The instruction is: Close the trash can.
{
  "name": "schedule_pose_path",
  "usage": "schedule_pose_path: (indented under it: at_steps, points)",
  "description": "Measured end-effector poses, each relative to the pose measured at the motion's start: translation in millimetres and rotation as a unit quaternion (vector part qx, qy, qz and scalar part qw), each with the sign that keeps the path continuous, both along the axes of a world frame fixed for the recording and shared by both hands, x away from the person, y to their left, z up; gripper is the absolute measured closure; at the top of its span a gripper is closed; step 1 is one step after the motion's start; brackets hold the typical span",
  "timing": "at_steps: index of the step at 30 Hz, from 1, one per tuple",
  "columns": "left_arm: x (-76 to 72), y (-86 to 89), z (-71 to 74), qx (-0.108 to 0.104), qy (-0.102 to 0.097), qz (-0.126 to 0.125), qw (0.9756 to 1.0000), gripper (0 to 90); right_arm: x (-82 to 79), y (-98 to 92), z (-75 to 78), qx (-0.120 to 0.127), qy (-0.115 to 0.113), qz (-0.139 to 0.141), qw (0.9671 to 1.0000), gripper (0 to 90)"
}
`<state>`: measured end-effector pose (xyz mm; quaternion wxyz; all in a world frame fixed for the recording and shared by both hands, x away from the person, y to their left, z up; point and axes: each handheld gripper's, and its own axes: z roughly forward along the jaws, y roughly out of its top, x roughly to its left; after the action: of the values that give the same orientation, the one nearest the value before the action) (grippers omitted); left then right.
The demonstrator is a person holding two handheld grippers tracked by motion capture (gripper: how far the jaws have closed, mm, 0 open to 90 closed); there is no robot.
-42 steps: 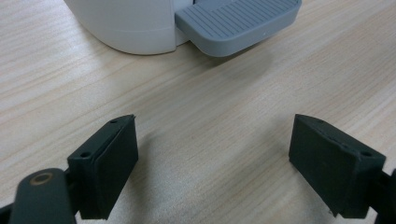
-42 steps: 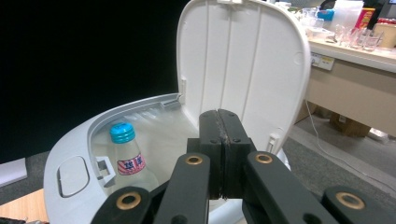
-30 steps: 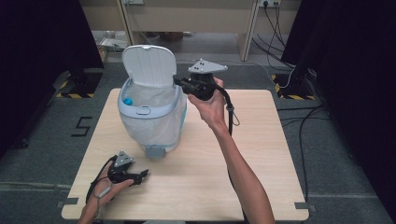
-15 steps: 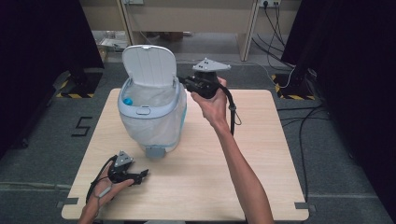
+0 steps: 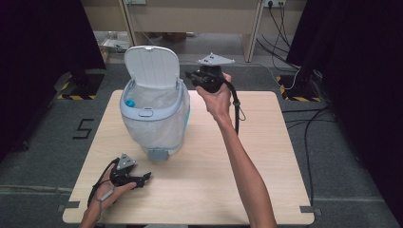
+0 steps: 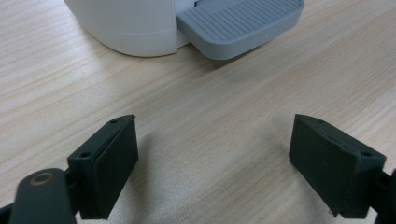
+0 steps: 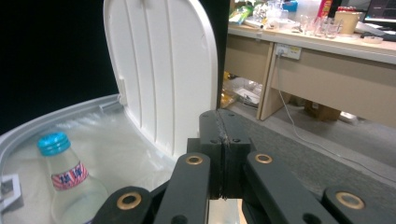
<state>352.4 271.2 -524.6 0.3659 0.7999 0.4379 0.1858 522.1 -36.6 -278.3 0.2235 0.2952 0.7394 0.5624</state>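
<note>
- Right gripper (image 5: 192, 76) raised just beside the upright lid (image 5: 153, 66) of the bin (image 5: 154, 118), fingers pressed together, nothing between them; lid's flat face toward the fingertips, long axis vertical.
- Bottle (image 7: 70, 186) upright inside the bin, below and left of the right fingers.
- Left gripper (image 5: 145, 178) low on the tabletop (image 5: 228, 166), fingers (image 6: 109, 163) spread, pedal (image 6: 238, 25) ahead; farther from the lid.
- Since earlier frame: right gripper shifted slightly away from the rim; left unmoved.
</note>
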Motion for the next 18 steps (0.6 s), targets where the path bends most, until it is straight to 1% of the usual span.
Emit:
schedule_pose_path:
  at_steps: [2, 3, 8, 14, 18]
  points:
    - [0.0, 0.0, 0.0, 0.000, 0.000, 0.000, 1.0000, 14.5, 2.9, 1.1, -0.9, 0.012, 0.004, 0.002, 0.9999, 89.7]
    - [0.0, 0.0, 0.0, 0.000, 0.000, 0.000, 1.0000, 14.5, 4.8, 1.8, -1.4, 0.009, 0.002, 0.000, 1.0000, 89.6]
    - [0.0, 0.0, 0.0, 0.000, 0.000, 0.000, 1.0000, 14.5, 16.3, 9.3, -2.9, 0.010, 0.010, -0.004, 0.9999, 89.7]
    - [0.0, 0.1, 0.1, 0.000, 0.000, 0.000, 1.0000, 14.6, 32.0, 15.9, -8.8, 0.000, 0.013, -0.002, 0.9999, 89.6]
    - [0.0, 0.1, 0.1, 0.000, 0.000, 0.000, 1.0000, 14.6, 38.6, 16.9, -12.2, 0.006, 0.017, 0.006, 0.9998, 89.6]
